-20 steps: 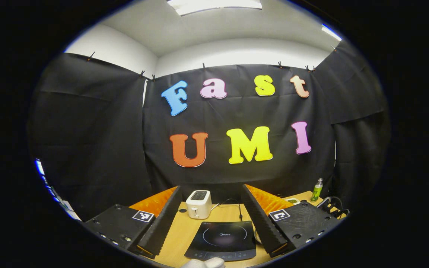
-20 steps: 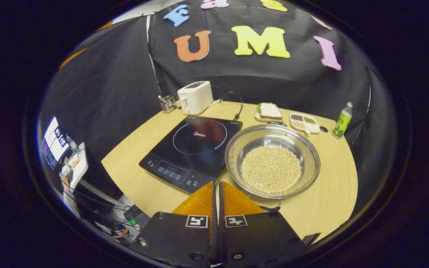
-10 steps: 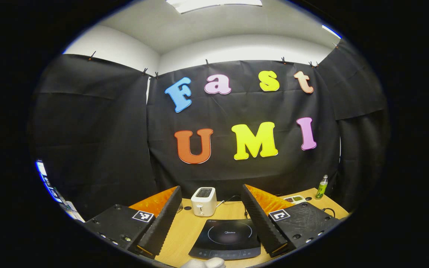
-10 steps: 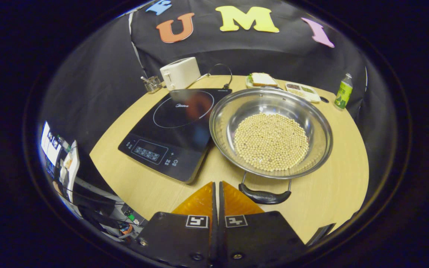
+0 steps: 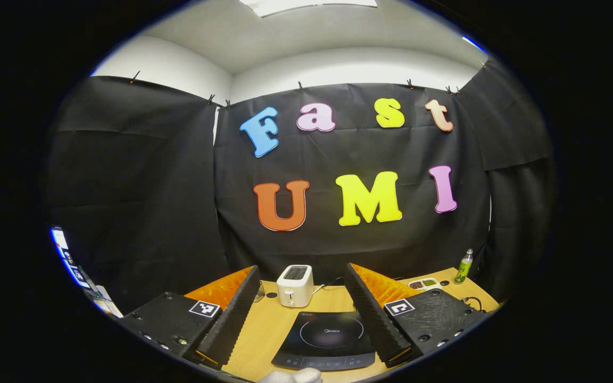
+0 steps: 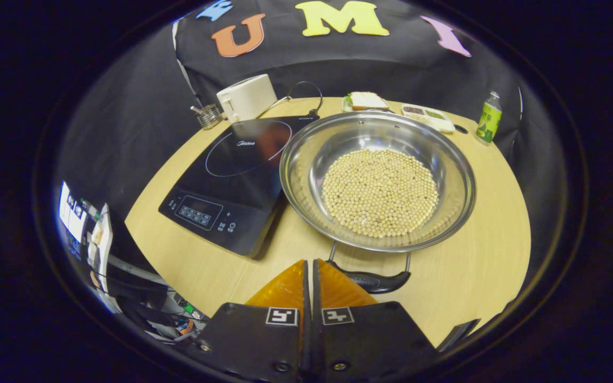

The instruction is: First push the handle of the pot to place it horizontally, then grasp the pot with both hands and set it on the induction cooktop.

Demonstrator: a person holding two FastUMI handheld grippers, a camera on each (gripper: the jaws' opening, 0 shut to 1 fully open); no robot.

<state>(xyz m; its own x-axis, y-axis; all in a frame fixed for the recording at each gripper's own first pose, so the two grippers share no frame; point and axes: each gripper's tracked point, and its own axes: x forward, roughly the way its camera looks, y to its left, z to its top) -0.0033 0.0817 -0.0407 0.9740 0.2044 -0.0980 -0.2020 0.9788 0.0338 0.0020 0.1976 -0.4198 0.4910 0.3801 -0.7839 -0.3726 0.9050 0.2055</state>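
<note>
One round steel pot (image 6: 375, 181), beans (image 6: 380, 191).

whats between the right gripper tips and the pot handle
In the right gripper view nothing lies there: a short stretch of bare table separates the right gripper, fingers together, from the pot's black handle.

Both the left gripper (image 5: 302, 279) and the right gripper (image 6: 309, 276) have black bodies with small screws, square black-and-white markers, and translucent orange fingers (image 6: 285, 290); the left's carry ribbed black pads (image 5: 232, 314).
</note>
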